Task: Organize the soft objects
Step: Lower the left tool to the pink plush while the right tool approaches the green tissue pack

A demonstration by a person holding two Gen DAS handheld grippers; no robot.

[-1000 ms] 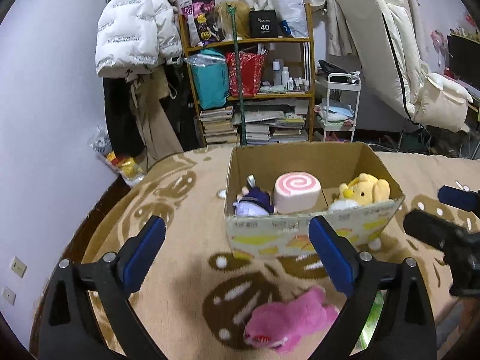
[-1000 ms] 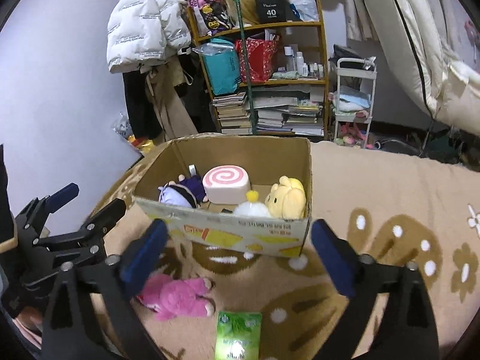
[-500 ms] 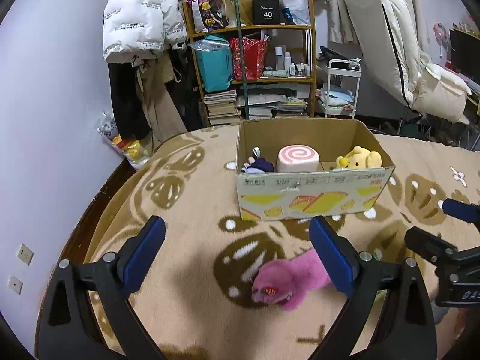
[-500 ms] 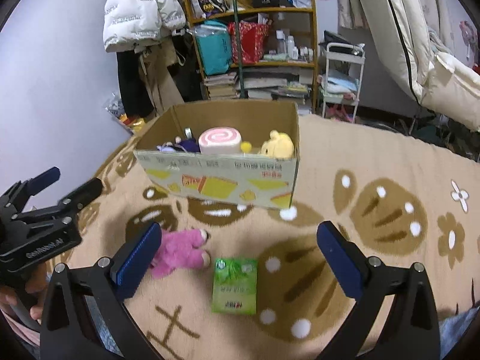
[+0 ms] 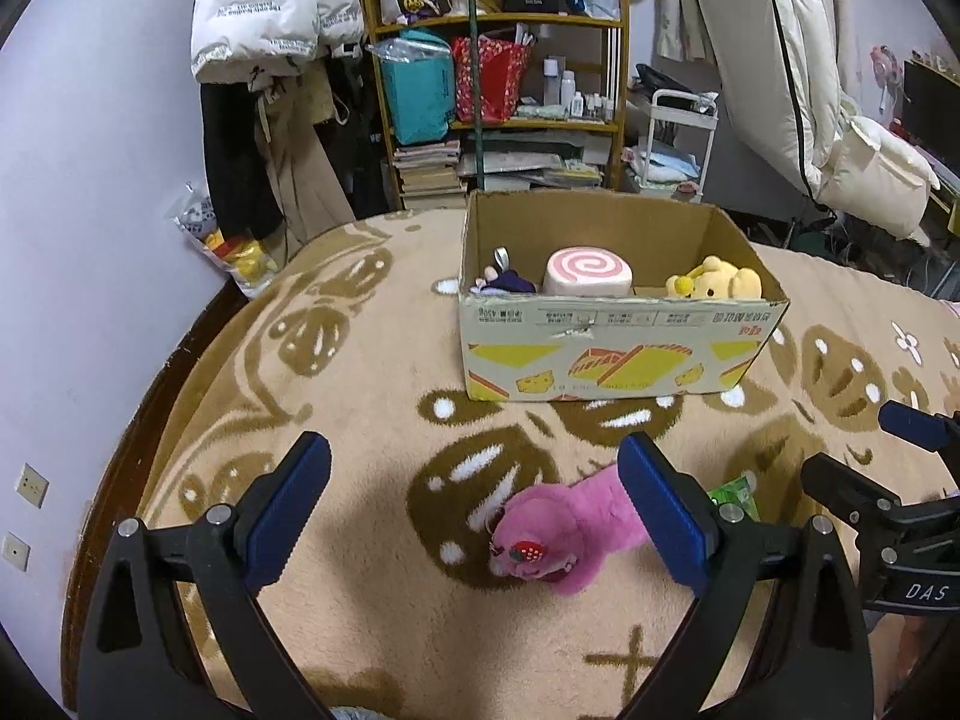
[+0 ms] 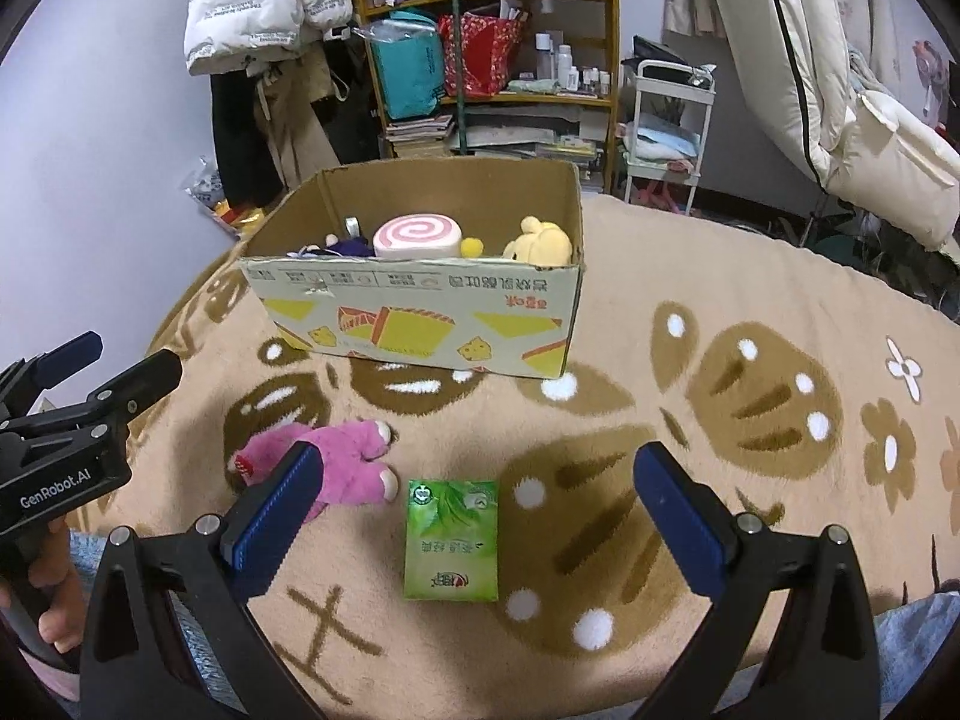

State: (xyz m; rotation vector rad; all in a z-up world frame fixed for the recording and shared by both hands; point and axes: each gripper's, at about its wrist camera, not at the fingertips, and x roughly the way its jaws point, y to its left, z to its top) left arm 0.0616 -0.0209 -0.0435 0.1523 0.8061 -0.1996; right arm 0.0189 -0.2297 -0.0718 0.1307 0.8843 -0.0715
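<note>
Lying before cardboard box (image 6: 420,324): pink plush (image 6: 336,456), green packet (image 6: 452,540).

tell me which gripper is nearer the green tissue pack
Right. The right gripper is open with the green tissue pack lying between its fingers. The left gripper is off to the pack's left, over the pink plush.

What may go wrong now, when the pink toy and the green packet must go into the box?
The pink plush toy lies right beside the green packet; open fingers could catch both. The cardboard box already holds three toys, so space is limited. The left gripper and right gripper hover close together and might collide.
</note>
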